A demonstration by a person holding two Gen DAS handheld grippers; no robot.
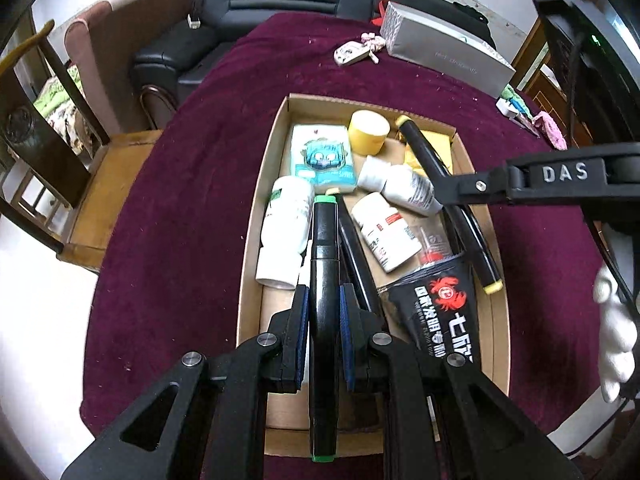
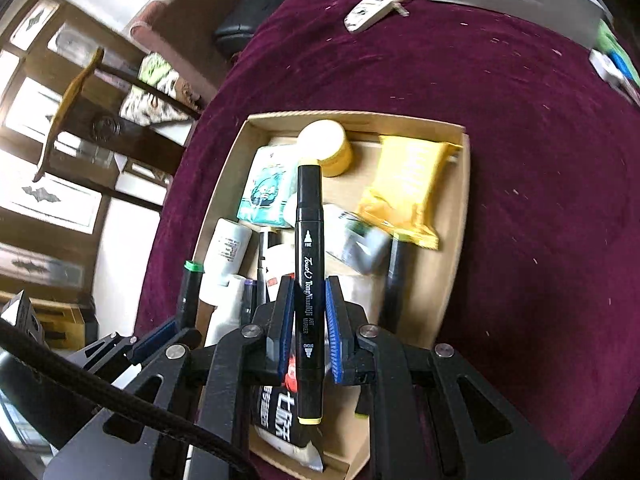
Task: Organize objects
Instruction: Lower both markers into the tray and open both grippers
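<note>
My left gripper (image 1: 325, 308) is shut on a black marker with green caps (image 1: 323, 248), which hangs lengthwise over the open cardboard box (image 1: 260, 184). In the right wrist view my right gripper (image 2: 308, 304) is shut on a black marker with yellow caps (image 2: 308, 216), also above the box (image 2: 360, 115). Each gripper shows in the other's view: the right gripper (image 1: 442, 196) with its yellow-capped marker (image 1: 424, 148) comes in from the right, and the left gripper (image 2: 180, 320) holds the green-capped marker (image 2: 189, 284) at lower left. Both markers are clear of the box contents.
Inside the box lie white bottles (image 1: 286, 224), a tissue pack (image 1: 322, 156), a yellow jar (image 1: 368, 130), a yellow packet (image 2: 412, 184) and a black crab-print packet (image 1: 444, 308). A silver carton (image 1: 444, 52) and a key fob (image 1: 352, 54) rest on the maroon cloth (image 1: 180, 208). A chair (image 1: 108, 184) stands left.
</note>
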